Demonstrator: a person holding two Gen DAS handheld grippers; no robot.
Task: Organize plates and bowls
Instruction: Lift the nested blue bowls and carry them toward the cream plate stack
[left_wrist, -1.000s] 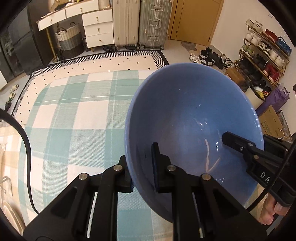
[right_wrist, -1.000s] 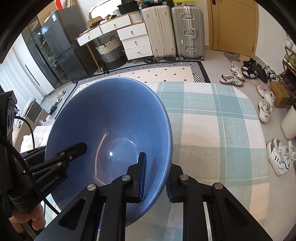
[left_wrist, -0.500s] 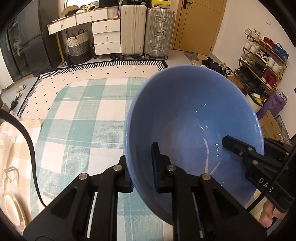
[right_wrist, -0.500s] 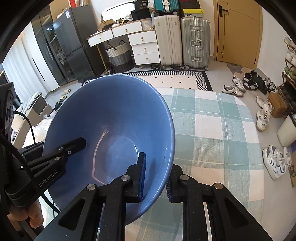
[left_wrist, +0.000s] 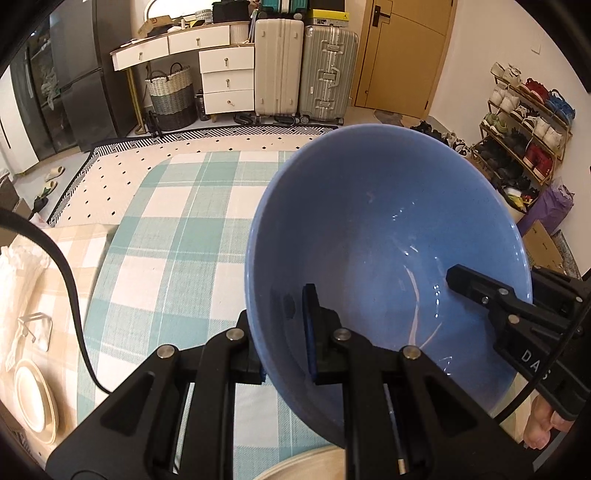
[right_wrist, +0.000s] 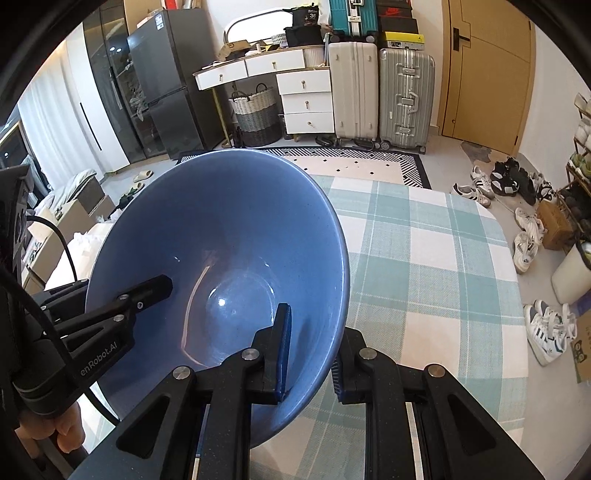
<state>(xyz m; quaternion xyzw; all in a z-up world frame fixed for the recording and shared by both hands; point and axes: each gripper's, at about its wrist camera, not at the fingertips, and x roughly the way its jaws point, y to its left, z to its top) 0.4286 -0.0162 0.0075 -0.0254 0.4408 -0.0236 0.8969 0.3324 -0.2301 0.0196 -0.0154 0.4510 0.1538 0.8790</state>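
Both tools point steeply downward and forward, each clamped on an opposite side of the same blue bowl (left_wrist: 388, 251). The left tool (left_wrist: 284, 339) grips the bowl's left wall, one black finger outside the rim and the other, with a blue pad (left_wrist: 308, 325), pressed against the inside. The right tool (right_wrist: 310, 354) grips the bowl's right wall the same way, one finger inside and one outside. Each tool shows in the other's view, reaching over the far rim. Bare fingertips (left_wrist: 543, 428) of the right hand curl under its handle; fingertips (right_wrist: 55, 432) of the left hand do likewise.
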